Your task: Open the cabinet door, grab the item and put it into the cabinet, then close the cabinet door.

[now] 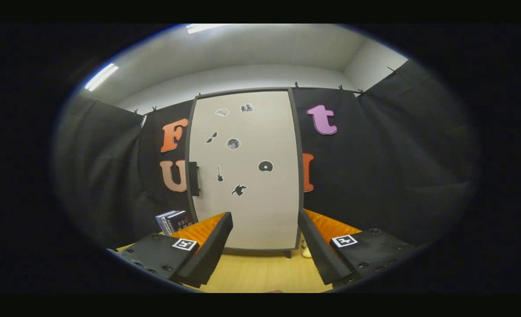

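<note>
A tall cabinet (pixel 245 171) with a pale door in a dark frame stands straight ahead on the wooden table (pixel 260 273). The door is closed, with small dark stickers on it. A dark handle (pixel 193 178) sticks out at its left edge, about halfway up. My gripper (pixel 264 229) is open, its two fingers spread wide in front of the door's lower part, with nothing between them. A small stack of dark blue boxes or books (pixel 174 221) sits left of the cabinet, just beyond the left finger. A small pale object (pixel 306 252) lies by the cabinet's right foot.
Black cloth walls close the booth on both sides and behind the cabinet. The light wooden tabletop runs from the fingers up to the cabinet's base.
</note>
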`<state>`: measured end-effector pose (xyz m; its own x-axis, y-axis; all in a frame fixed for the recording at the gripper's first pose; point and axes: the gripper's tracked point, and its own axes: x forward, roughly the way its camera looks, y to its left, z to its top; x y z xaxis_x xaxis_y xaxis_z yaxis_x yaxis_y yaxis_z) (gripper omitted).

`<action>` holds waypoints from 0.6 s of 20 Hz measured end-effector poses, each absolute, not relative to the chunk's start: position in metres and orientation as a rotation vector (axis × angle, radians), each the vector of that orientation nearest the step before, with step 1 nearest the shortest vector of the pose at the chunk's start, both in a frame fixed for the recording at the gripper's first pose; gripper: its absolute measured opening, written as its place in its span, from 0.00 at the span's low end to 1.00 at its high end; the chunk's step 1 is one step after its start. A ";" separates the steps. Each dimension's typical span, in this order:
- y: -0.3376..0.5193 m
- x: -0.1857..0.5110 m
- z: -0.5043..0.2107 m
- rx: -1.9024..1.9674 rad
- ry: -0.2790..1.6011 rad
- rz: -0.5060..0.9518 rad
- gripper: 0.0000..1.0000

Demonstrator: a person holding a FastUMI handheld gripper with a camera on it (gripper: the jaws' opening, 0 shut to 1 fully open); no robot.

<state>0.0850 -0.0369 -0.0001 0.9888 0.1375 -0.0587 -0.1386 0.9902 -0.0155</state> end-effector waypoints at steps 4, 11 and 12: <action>-0.061 0.059 -0.004 -0.032 0.064 0.132 0.96; -0.072 0.033 -0.007 -0.036 0.052 0.122 0.96; -0.068 0.034 -0.010 -0.027 0.056 0.129 0.95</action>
<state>0.0335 -0.0682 -0.0095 0.9901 0.1275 -0.0580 -0.1290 0.9914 -0.0234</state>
